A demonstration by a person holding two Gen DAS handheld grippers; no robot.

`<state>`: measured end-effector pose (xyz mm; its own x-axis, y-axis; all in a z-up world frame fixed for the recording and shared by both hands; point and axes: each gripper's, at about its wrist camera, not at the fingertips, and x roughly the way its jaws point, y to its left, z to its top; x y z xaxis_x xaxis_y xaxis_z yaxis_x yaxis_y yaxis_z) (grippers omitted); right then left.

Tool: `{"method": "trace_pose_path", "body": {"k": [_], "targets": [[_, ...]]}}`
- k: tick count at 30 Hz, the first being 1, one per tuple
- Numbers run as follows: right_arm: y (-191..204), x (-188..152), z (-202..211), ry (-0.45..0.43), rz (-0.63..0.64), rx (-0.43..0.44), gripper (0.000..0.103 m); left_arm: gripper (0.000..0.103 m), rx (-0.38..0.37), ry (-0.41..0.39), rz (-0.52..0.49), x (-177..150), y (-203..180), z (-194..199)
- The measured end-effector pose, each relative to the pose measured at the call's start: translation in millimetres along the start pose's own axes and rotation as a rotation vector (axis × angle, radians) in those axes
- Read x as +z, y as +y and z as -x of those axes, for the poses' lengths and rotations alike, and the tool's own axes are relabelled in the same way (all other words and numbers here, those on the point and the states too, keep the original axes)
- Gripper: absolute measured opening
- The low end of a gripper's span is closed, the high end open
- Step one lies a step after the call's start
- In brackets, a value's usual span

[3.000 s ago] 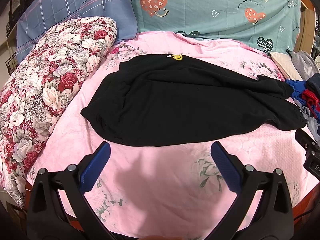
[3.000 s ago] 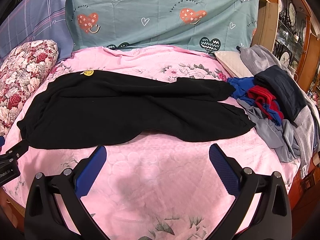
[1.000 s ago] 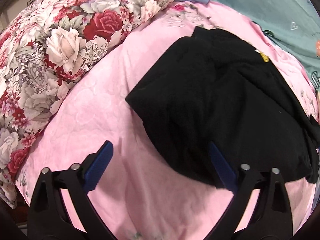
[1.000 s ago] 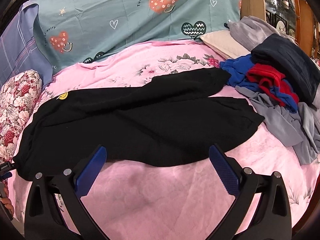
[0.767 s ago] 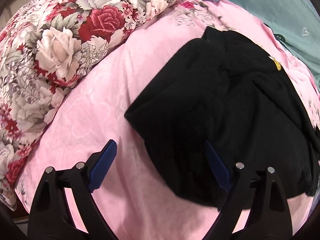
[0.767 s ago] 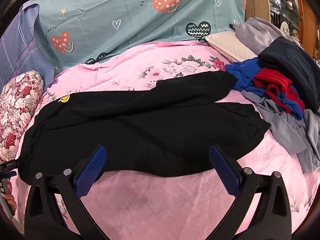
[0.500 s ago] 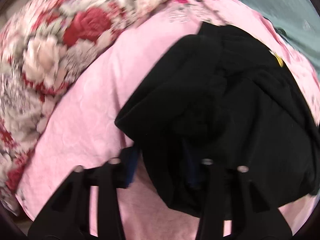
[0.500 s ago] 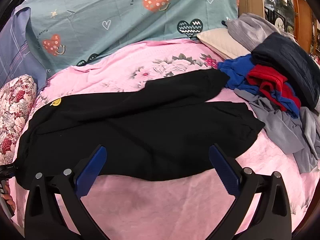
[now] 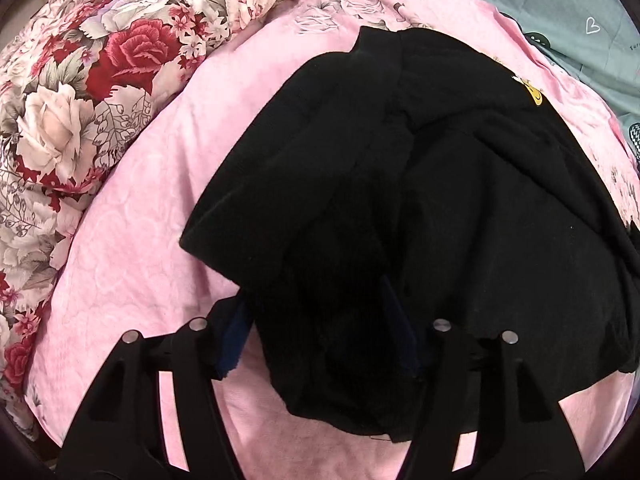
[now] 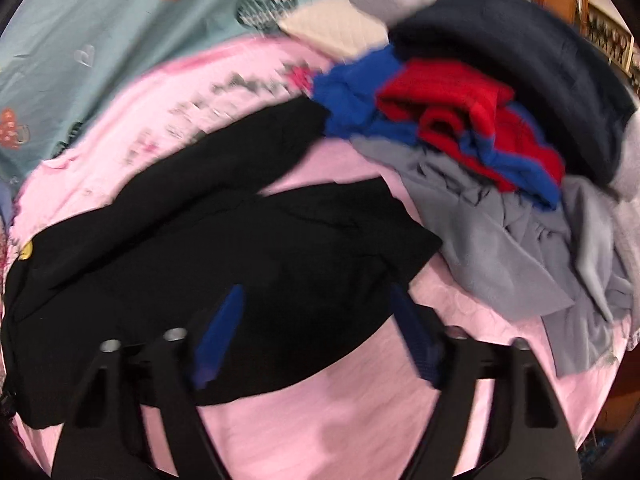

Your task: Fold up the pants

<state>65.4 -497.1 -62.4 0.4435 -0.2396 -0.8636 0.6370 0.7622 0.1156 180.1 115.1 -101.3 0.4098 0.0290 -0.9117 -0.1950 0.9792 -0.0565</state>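
Black pants (image 9: pixel 460 184) with a small yellow logo lie spread on the pink bedspread (image 9: pixel 152 184). My left gripper (image 9: pixel 320 312) is closed down on the waist end of the pants, with bunched black fabric between its blue pads. In the right wrist view the pants (image 10: pixel 224 248) stretch across the bed, with both leg ends toward the right. My right gripper (image 10: pixel 320 316) is partly closed over the near leg, with no fabric pinched between its pads that I can see. The right view is blurred by motion.
A floral pillow (image 9: pixel 80 80) lies left of the pants. A teal heart-print sheet (image 10: pixel 120 20) hangs at the back. A pile of blue, red, grey and navy clothes (image 10: pixel 500 128) sits right of the leg ends.
My left gripper moved onto the waist end and closed on it. My right gripper moved fast forward and right toward the leg ends, and its jaws narrowed.
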Motion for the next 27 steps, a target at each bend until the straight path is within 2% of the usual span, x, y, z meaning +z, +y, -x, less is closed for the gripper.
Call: {"method": "trace_pose_path", "body": {"k": [1, 3, 4, 7, 10, 11, 12, 15, 17, 18, 19, 20, 22, 24, 26, 27], "targets": [[-8, 3, -8, 0.029, -0.033, -0.005, 0.070, 0.041, 0.001, -0.004, 0.002, 1, 0, 0], [-21, 7, -19, 0.060, -0.074, 0.014, 0.064, 0.023, -0.013, -0.008, 0.010, 2, 0, 3], [-27, 8, -24, 0.076, -0.104, 0.022, 0.064, 0.018, -0.019, -0.009, 0.005, 3, -1, 3], [-34, 16, -28, 0.065, -0.115, 0.027, 0.061, 0.015, -0.007, -0.022, -0.014, 6, -6, 6], [-39, 21, -35, 0.071, -0.134, 0.016, 0.048, 0.015, -0.019, -0.017, 0.009, 11, -5, 4], [-40, 22, -34, 0.067, -0.144, 0.005, 0.037, 0.015, -0.032, -0.013, 0.026, 15, -4, 3], [-44, 24, -34, 0.065, -0.151, 0.007, 0.031, 0.014, -0.041, -0.012, 0.037, 17, -2, 3], [-54, 23, -31, 0.063, -0.175, 0.018, 0.021, 0.014, -0.063, -0.004, 0.067, 19, 5, 3], [-59, 21, -20, 0.038, -0.151, -0.034, 0.024, 0.017, -0.071, -0.002, 0.071, 19, 7, 3], [-62, 21, -19, 0.035, -0.151, -0.043, 0.041, 0.020, -0.074, 0.001, 0.071, 19, 7, 3], [-67, 19, -15, 0.029, -0.162, -0.042, 0.052, 0.026, -0.076, 0.002, 0.073, 15, 11, 4], [-72, 16, -12, 0.018, -0.172, -0.030, 0.056, 0.029, -0.082, 0.007, 0.076, 15, 10, 2], [-74, 12, -16, 0.040, -0.166, -0.037, 0.056, 0.030, -0.083, 0.020, 0.064, 11, 7, 0], [-73, 10, -24, 0.068, -0.175, 0.006, 0.055, 0.032, -0.075, 0.018, 0.054, 9, 2, -1], [-69, 14, -28, 0.042, -0.172, 0.003, 0.054, 0.039, -0.071, 0.017, 0.051, 9, -2, -2], [-67, 15, -30, 0.040, -0.175, 0.016, 0.054, 0.047, -0.084, 0.022, 0.057, 10, -3, -3]]}}
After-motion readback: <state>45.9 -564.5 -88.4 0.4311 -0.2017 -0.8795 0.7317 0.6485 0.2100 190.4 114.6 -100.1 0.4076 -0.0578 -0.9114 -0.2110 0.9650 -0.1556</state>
